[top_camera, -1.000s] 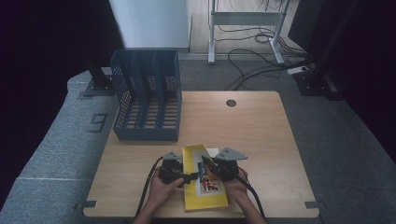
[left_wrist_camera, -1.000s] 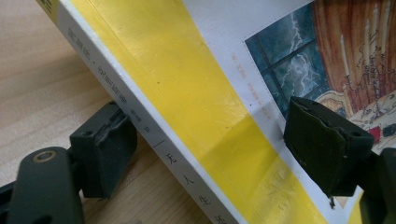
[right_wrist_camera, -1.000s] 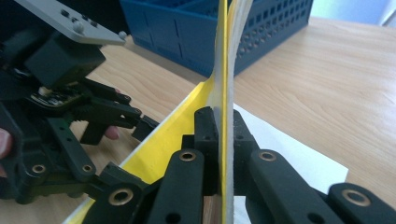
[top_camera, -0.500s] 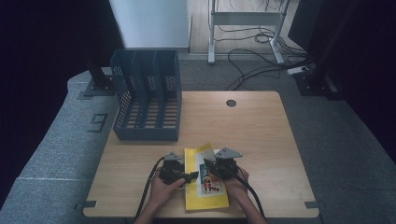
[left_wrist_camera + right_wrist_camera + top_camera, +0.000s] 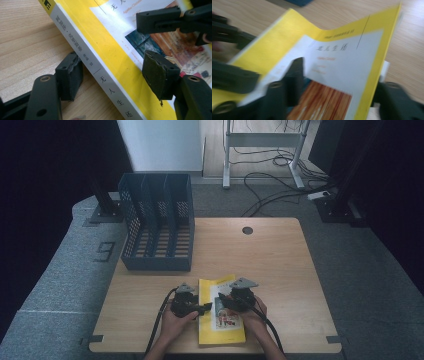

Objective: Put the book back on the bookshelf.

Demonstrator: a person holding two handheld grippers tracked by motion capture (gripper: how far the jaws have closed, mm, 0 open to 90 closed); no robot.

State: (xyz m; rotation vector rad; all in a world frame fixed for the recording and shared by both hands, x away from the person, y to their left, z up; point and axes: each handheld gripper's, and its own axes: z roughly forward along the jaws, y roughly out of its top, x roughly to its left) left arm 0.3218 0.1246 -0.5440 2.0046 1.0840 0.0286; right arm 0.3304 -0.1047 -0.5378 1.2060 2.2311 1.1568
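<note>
Left gripper straddles yellow book's spine.

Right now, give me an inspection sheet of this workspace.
Surface: wooden table, round cable hole near the far edge.
Job's things: yellow book lying flat at the near edge, spine toward the left tool.
Clutter: dark file rack at the far left corner.
Grippers: left tool straddles the spine, jaws just been closing, pads apart from it; right tool over the cover, jaws just been opening.
Cables: one trails from each tool; more on the floor.
Surroundings: grey carpet, metal stand legs.
</note>
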